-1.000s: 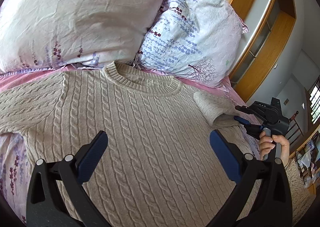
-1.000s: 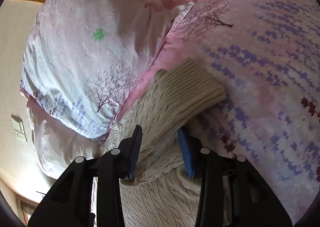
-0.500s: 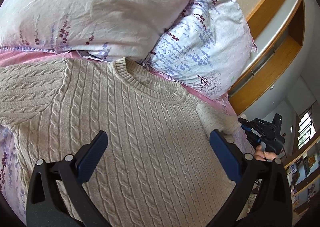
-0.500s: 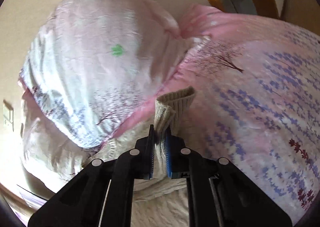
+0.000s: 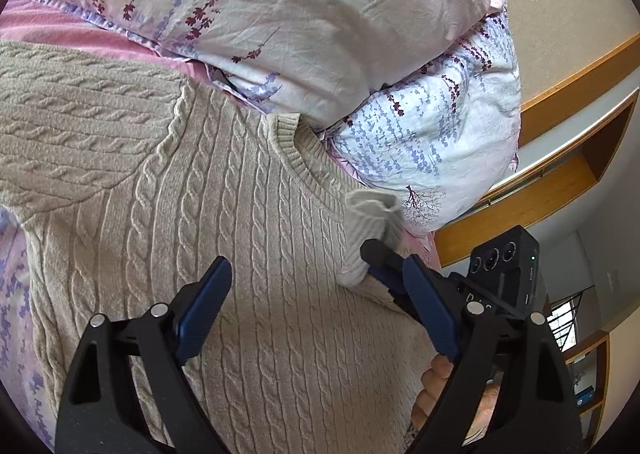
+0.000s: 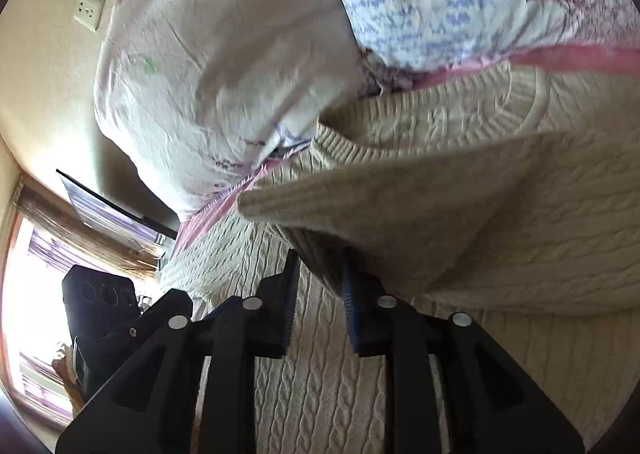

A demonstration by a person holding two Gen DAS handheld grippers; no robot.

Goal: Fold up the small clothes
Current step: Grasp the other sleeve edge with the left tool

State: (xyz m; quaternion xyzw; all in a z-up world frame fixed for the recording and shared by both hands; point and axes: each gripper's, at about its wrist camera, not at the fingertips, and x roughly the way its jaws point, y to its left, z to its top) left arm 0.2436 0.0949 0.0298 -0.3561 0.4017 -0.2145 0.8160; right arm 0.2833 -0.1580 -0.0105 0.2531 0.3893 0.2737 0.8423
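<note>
Since a second ago the right tool [image 6: 318, 286] has clamped the ribbed sleeve cuff [image 5: 370, 226] and swung it in over the beige cable-knit sweater [image 5: 240, 254] lying flat on the bed, toward ten o'clock, starting the sleeve fold, while the left tool [image 5: 316, 314] hovers open above the chest.

Sweater [image 5: 248, 274] hem cut off; sleeve [image 6: 400, 206] motion-blurred.

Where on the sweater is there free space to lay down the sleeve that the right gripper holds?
The sweater front is bare between the collar and the open left gripper. Crowded: pillows press the collar edge, and the right gripper holds the sleeve there.
</note>
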